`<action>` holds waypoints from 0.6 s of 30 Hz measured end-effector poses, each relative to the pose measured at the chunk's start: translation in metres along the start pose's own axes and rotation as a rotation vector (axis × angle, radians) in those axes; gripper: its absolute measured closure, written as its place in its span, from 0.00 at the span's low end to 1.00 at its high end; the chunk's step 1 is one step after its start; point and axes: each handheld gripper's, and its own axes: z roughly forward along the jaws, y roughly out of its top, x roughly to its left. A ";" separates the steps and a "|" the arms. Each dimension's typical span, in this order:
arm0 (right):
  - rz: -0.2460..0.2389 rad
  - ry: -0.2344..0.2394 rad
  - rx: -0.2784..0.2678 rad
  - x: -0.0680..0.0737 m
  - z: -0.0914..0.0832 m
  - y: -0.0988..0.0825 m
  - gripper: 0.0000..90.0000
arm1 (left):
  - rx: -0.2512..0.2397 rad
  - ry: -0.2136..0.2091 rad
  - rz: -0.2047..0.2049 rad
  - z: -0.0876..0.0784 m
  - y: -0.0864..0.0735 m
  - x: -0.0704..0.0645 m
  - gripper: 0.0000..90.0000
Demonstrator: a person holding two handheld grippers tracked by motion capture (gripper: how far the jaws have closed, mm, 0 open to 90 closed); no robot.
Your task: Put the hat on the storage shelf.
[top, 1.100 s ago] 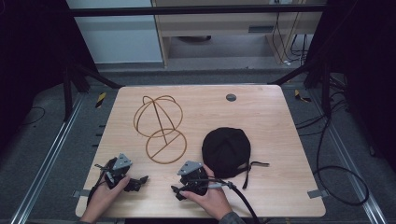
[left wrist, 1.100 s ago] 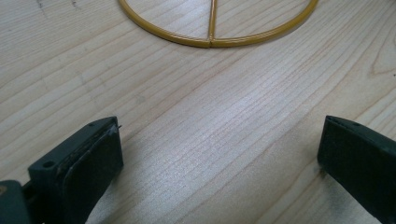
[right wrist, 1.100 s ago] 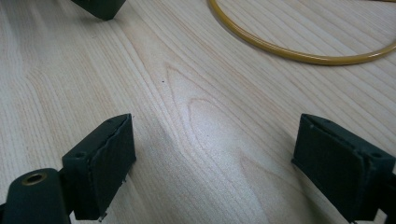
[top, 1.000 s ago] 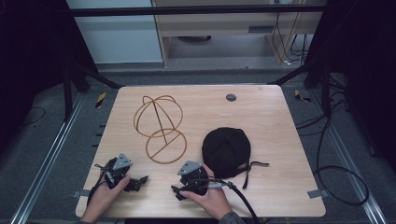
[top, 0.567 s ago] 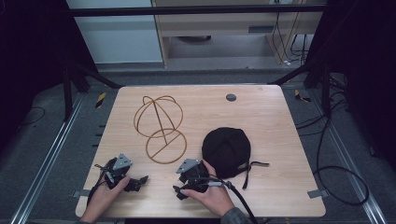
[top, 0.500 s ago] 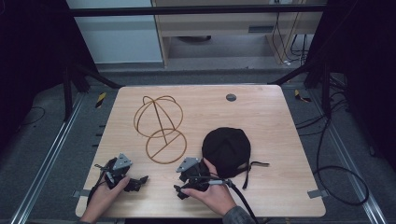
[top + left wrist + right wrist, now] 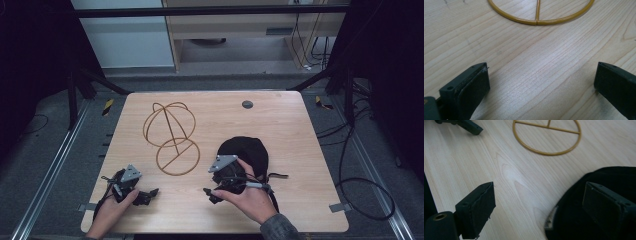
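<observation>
A gold wire hat frame (image 7: 169,127) stands left of the table's middle on its ring base (image 7: 177,156). A black cap (image 7: 248,151) lies to its right. My right gripper (image 7: 212,191) sits open at the cap's near-left edge. In the right gripper view its right jaw hangs over the cap (image 7: 604,173), and the ring base (image 7: 546,137) is ahead of the right gripper (image 7: 541,192). My left gripper (image 7: 146,193) rests open near the front left corner, empty. In the left gripper view the left gripper (image 7: 541,72) faces the ring base (image 7: 537,21) over bare wood.
A small dark round disc (image 7: 247,104) sits in the wooden table (image 7: 295,200) near its far edge. The cap's strap (image 7: 278,175) trails right. One jaw of the left gripper (image 7: 466,125) shows top left in the right gripper view. Metal rails flank the table.
My right gripper has moved right and away from the front edge, up to the black cap. The left gripper has stayed in place.
</observation>
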 end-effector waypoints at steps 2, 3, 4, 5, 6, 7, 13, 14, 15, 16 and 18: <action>0.006 -0.006 0.005 -0.002 -0.005 -0.001 0.13 | 0.000 0.000 -0.001 0.000 0.000 0.000 0.00; 0.003 -0.018 0.011 -0.006 -0.013 -0.003 0.13 | 0.000 0.000 -0.001 0.000 0.000 0.000 0.00; 0.000 -0.022 0.016 -0.009 -0.018 -0.005 0.13 | 0.000 0.000 -0.001 0.000 0.000 0.000 0.00; 0.003 -0.027 0.022 -0.011 -0.022 -0.006 0.13 | 0.000 0.001 -0.001 0.000 0.000 0.000 0.00; 0.001 -0.035 0.025 -0.014 -0.027 -0.007 0.13 | 0.000 0.001 -0.001 0.000 0.000 0.000 0.00; 0.001 -0.042 0.033 -0.016 -0.032 -0.008 0.13 | 0.000 0.001 -0.001 0.000 0.000 0.000 0.00; 0.017 -0.076 0.086 -0.038 -0.052 -0.020 0.16 | 0.000 0.001 -0.001 0.000 0.000 0.000 0.00; 0.019 -0.091 0.099 -0.042 -0.054 -0.022 0.18 | 0.000 0.001 -0.001 0.000 0.000 0.000 0.00; 0.016 -0.098 0.111 -0.047 -0.057 -0.023 0.19 | 0.000 0.001 -0.001 0.000 0.000 0.000 0.00; 0.016 -0.098 0.111 -0.047 -0.057 -0.023 0.19 | 0.000 0.001 -0.001 0.000 0.000 0.000 0.00; 0.032 -0.100 0.123 -0.056 -0.061 -0.024 0.21 | 0.000 0.001 -0.001 0.000 0.000 0.000 0.00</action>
